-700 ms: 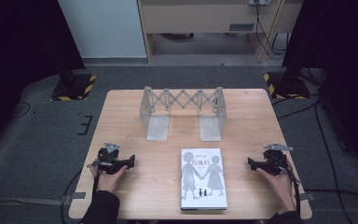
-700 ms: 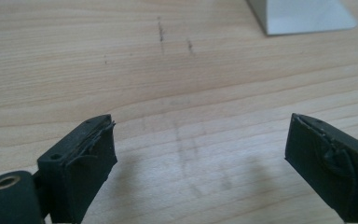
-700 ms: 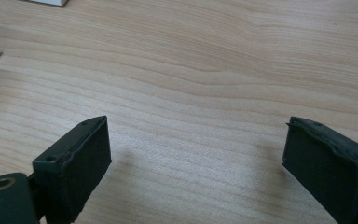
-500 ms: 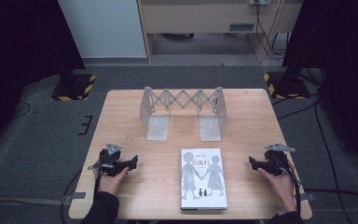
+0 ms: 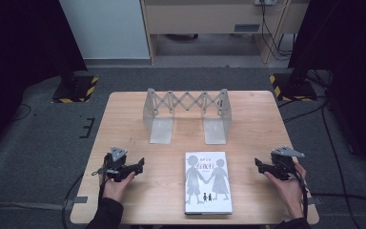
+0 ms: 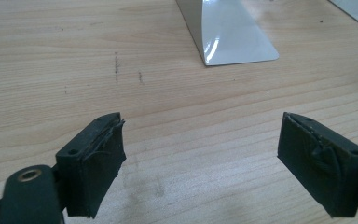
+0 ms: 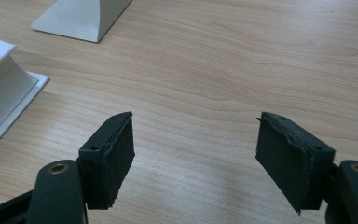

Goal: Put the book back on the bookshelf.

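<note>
Book flat on a wooden table, a gripper resting at each side.

The table (image 5: 124, 109) bears a metal expanding rack (image 5: 186, 113) at the back; the book (image 5: 208, 182) lies near the front edge between the left gripper (image 5: 140, 163) and right gripper (image 5: 258, 163), both spread wide, grasping nothing.
</note>
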Tool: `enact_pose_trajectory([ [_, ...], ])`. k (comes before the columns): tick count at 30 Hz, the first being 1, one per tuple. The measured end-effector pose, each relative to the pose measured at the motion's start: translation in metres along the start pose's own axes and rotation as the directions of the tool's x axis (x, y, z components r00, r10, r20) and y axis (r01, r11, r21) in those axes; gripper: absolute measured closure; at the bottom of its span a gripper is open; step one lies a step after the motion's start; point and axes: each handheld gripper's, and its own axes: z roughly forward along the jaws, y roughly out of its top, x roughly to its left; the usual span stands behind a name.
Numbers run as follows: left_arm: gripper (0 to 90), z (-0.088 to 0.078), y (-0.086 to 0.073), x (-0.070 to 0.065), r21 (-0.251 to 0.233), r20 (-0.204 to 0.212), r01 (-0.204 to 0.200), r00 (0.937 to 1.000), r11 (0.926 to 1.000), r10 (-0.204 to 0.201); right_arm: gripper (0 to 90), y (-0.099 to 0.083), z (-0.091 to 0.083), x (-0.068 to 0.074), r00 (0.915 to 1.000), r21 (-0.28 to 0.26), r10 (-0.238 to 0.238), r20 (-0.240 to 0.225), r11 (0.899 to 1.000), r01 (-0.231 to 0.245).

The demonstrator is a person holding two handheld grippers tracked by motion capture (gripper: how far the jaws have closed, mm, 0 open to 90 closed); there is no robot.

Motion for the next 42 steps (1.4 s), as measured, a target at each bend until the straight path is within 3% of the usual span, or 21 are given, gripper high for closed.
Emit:
enact_pose_trajectory([
  [3, 15.8, 0.0, -0.001, -0.001, -0.006, 0.017, 0.012, 0.9998, 0.9999, -0.012, 27.5, 0.0, 0.0, 0.001, 1.0, 0.003, 0.001, -0.002, 1.0, -0.001],
  [9, 15.8, -0.003, 0.001, -0.002, -0.022, 0.004, 0.0, 1.0, 0.9998, 0.0, 27.0, 0.002, -0.003, 0.003, 0.9999, -0.008, 0.006, -0.014, 1.0, -0.006],
  [12, 16.8, -0.004, 0.001, -0.004, -0.027, 0.024, 0.009, 0.9997, 0.9996, -0.008, 27.6, 0.003, -0.005, 0.004, 0.9997, -0.014, 0.016, -0.02, 1.0, -0.016],
  [16, 17.9, -0.005, 0.001, -0.012, -0.023, 0.037, -0.001, 0.9993, 0.9997, 0.002, 28.8, 0.005, -0.008, 0.009, 0.998, -0.037, 0.037, -0.051, 0.999, -0.039],
  [24, 19.3, -0.007, 0.004, -0.026, -0.02, 0.065, -0.028, 0.9975, 0.9994, 0.029, 28.3, 0.008, -0.011, 0.016, 0.9955, -0.064, 0.032, -0.089, 0.997, -0.038],
  [36, 19.3, -0.009, 0.005, -0.042, -0.039, 0.108, -0.033, 0.9935, 0.9987, 0.037, 29.0, 0.012, -0.014, 0.028, 0.992, -0.088, 0.019, -0.125, 0.996, -0.03],
  [42, 20.9, -0.011, 0.006, -0.051, -0.048, 0.147, -0.039, 0.9881, 0.9981, 0.045, 29.0, 0.013, -0.013, 0.036, 0.9887, -0.09, 0.01, -0.15, 0.996, -0.024],
])
